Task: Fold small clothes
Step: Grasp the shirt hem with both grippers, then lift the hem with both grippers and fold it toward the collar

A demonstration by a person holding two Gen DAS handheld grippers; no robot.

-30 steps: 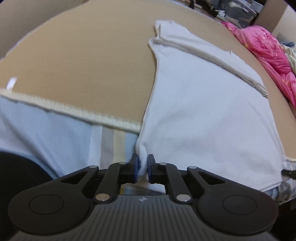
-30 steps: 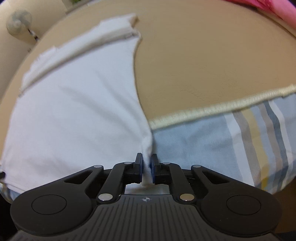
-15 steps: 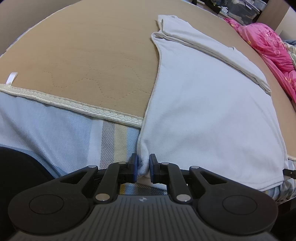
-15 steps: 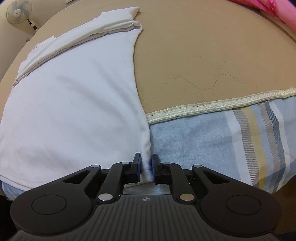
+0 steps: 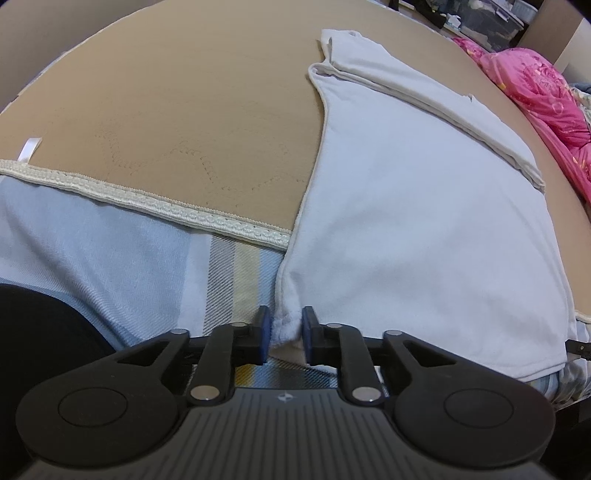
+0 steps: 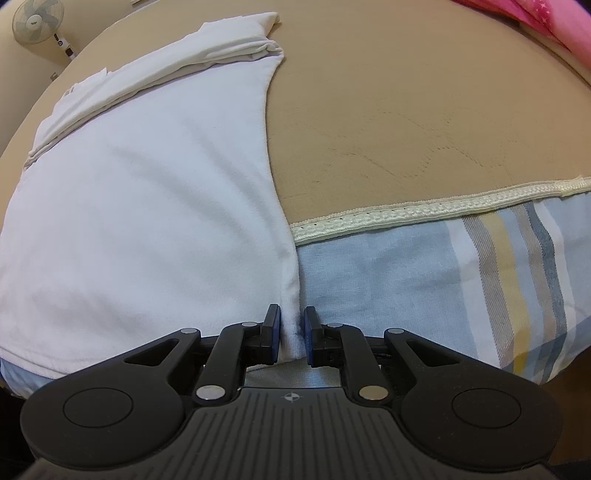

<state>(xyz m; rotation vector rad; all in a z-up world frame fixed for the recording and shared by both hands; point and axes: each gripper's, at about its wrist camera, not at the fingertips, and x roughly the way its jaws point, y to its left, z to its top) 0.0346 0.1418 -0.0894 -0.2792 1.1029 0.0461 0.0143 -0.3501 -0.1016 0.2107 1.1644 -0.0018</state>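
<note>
A white garment lies flat on a tan quilted mat, its far end folded over into a band. Its near hem hangs over the mat's edge. My left gripper stands at the near left corner of the hem, jaws slightly parted with the cloth bunched between them. My right gripper stands at the near right corner of the same garment, jaws also slightly parted around the hem, the cloth loose between them.
The mat's cream braided border runs along the near edge over a blue striped sheet. A pink quilt lies at the far right. A fan stands at the back left in the right wrist view.
Both grippers' jaws have parted, loosening their hold on the hem corners. The garment has settled flat on the mat.
</note>
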